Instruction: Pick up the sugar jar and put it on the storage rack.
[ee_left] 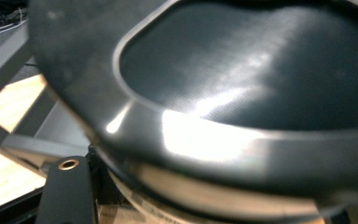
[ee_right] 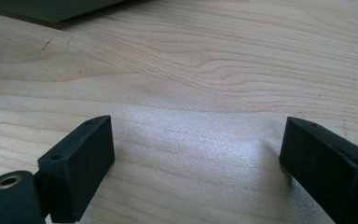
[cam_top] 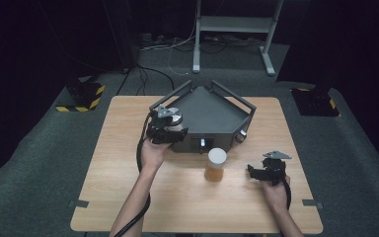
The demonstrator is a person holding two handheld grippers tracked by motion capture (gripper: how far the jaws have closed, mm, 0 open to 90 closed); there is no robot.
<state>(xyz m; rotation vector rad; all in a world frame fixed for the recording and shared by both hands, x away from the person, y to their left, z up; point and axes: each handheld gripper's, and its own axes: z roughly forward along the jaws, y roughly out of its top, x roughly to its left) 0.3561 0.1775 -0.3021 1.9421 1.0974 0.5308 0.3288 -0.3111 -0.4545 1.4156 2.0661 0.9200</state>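
High view: jar (cam_top: 215,165) between grippers; dark tray (cam_top: 212,114) behind.

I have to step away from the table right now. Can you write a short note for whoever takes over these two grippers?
Left gripper: shut on a dark, shiny, rimmed piece, held up at the near left corner of the dark box.
Right gripper: open, empty, low over the table at the right.
Jar: upright in front of the box, white lid on, touched by neither gripper.
Done: the dark piece is gripped.
Left: I can't tell where it goes.
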